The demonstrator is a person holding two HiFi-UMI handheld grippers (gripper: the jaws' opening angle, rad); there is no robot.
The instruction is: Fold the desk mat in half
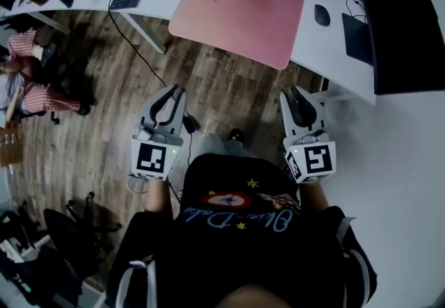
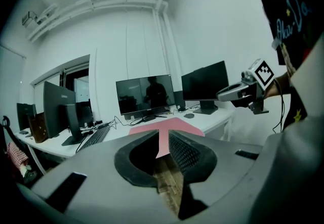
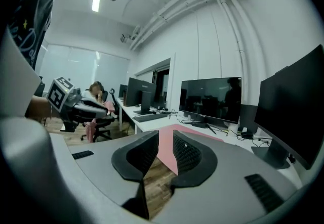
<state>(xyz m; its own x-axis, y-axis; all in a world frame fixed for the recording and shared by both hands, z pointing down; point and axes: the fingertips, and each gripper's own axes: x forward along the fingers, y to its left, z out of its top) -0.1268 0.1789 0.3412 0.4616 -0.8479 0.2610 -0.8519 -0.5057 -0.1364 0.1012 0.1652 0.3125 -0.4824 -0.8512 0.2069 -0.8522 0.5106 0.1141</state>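
Currently your left tool (image 1: 174, 91) and right tool (image 1: 295, 95) hover near, short of the desk (image 1: 321, 49), jaws slightly apart and empty; the pink desk mat (image 1: 240, 11) lies flat, unfolded.

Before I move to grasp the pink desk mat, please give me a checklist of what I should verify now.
1. Desk mat lies flat and unfolded on the desk: ok.
2. Mouse lies beside the mat, apart from it: ok.
3. Left tongs empty, jaws slightly apart: ok.
4. Right tongs empty, jaws apart: ok.
5. Tongs at the mat's near edge: not ok; both hang over the floor, short of the desk.
6. Near edge loose enough to pinch: cannot tell.
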